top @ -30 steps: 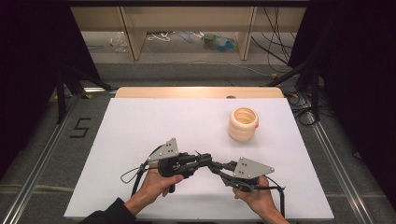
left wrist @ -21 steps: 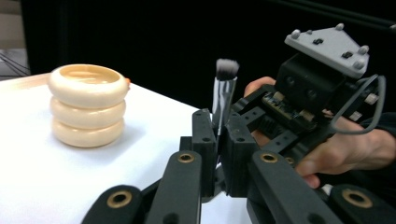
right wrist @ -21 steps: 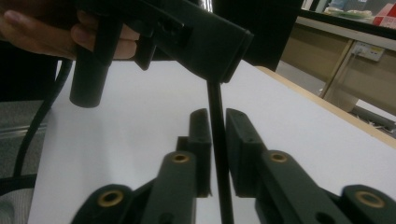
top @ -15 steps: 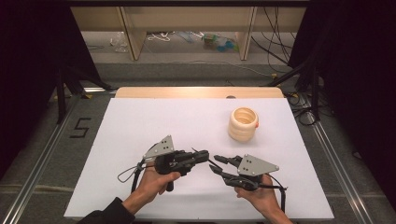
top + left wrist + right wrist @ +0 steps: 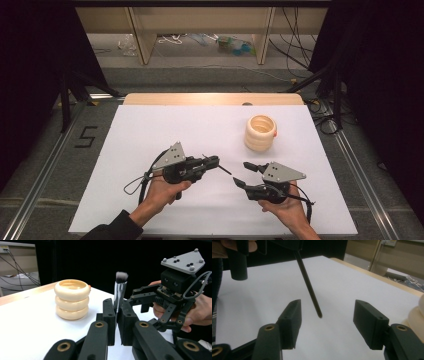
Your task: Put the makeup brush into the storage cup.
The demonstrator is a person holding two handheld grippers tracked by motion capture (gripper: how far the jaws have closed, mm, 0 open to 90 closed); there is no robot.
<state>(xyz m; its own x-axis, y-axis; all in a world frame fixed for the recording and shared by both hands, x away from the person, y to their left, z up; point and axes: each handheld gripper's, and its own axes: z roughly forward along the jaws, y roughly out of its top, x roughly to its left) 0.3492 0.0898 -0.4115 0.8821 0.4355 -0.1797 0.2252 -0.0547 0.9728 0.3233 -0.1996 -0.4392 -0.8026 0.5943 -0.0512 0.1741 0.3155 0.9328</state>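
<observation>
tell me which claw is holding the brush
The left claw: its jaws are shut on the brush. The right claw has just been opening, nothing between its jaws.

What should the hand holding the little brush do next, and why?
Probably carry the makeup brush toward the cream ringed holder. The left gripper clamps it, the right gripper has just been opening with nothing gripped, and the holder's top is open.

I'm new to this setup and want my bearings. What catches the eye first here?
A cream ringed holder stands toward the far right of the white table. Nearer the person, the left claw is shut on a thin makeup brush, while the right claw, its jaws just opened, sits apart beside it.
</observation>
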